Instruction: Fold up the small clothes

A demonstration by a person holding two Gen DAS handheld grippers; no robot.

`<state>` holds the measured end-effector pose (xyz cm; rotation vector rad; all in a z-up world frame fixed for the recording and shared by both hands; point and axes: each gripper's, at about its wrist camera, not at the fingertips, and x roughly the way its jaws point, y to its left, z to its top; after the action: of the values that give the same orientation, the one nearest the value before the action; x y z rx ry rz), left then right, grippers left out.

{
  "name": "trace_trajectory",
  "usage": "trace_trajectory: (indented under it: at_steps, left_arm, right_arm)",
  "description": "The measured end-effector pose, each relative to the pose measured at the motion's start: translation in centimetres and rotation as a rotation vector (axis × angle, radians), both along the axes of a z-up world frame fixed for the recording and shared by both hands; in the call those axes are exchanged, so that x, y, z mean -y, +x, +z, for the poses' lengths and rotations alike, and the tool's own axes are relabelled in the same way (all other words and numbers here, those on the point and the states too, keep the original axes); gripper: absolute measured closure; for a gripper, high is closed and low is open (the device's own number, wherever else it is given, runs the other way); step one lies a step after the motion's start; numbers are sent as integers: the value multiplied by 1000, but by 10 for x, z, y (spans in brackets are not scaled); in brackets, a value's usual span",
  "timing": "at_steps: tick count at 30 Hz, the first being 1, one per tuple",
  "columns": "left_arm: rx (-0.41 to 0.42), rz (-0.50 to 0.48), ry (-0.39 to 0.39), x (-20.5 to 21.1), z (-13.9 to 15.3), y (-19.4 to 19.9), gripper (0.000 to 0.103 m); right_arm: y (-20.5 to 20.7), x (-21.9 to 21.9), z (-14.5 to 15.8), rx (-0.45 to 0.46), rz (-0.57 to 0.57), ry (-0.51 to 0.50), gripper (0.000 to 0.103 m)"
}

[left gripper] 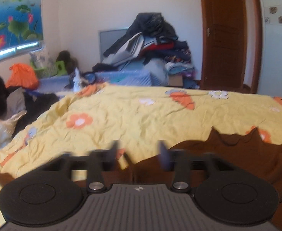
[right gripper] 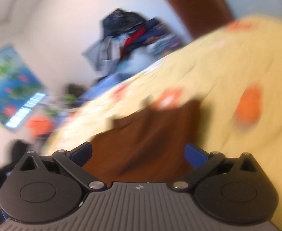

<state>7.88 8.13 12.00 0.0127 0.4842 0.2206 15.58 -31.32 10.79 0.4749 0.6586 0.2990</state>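
Observation:
A small brown garment (left gripper: 227,159) lies on the yellow flowered bedspread (left gripper: 141,119), at the lower right of the left wrist view. My left gripper (left gripper: 140,154) is open just above the garment's left edge, its fingers blurred. In the tilted, blurred right wrist view the same brown garment (right gripper: 150,134) lies on the bedspread (right gripper: 227,67) straight ahead. My right gripper (right gripper: 138,154) is wide open and empty over the garment's near part.
A tall pile of clothes (left gripper: 150,44) stands on boxes behind the bed. A wooden door (left gripper: 225,34) is at the back right. Dark and orange clothes (left gripper: 21,77) lie at the bed's left side under a window.

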Motion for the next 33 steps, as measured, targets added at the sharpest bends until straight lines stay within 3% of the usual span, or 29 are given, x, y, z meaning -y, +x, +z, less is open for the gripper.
trace_trajectory:
  at_steps: [1,4,5,7,8,9,12,15,17,19,20,22,25,27,30,31,33]
  left_arm:
    - [22,-3,7,6,0,2,0]
    - [64,-24,13,21,-3,5,0]
    - [43,-65,-13,25,-7,11,0]
    - [-15,-156,-72,32,-20,24,0]
    - [-54,-187,-100,35,-30,33,0]
    - [-108,-209,-132,38,-39,44,0]
    - [-250,-238,-268,35,-72,70,0]
    - [-353,-163,-320,28,-106,83,0]
    - [-313,-149,-242,31,-112,79,0]
    - [-313,-164,-170,39,-114,77,0]
    - [-316,-171,-140,42,-114,77,0]
    - [-312,-182,-131,46,-109,73,0]
    - [-301,-217,-182,49,-105,74,0]
    - [-321,-193,-166,53,-110,80,0]
    - [-319,-207,-124,59,-112,82,0]
    - [-319,-214,-143,55,-110,80,0]
    - [-287,-206,-220,38,-101,65,0]
  right_arm:
    - [18,3,-2,-26,-32,-63,2]
    - [61,10,-25,-150,-65,-146,24]
    - [70,12,-35,-193,-45,-132,37]
    - [73,11,-41,-166,-15,-123,55]
    - [76,13,-41,-187,-4,-113,84]
    - [77,17,-40,-209,4,-82,87]
    - [67,34,-23,-147,-7,-55,89]
    - [65,49,-41,-200,-35,-124,95]
    - [61,56,-41,-193,-36,-74,91]
    - [57,57,-32,-184,-70,-67,72]
    - [58,55,-26,-165,-108,-92,52]
    - [48,45,-5,-58,-125,-113,49]
    - [45,11,11,-8,21,-66,44]
    - [51,-16,4,-29,115,-103,28]
    - [65,-38,-35,-161,134,-196,27]
    - [57,-38,-38,-68,129,-217,23]
    - [49,-39,-44,-29,149,-267,19]
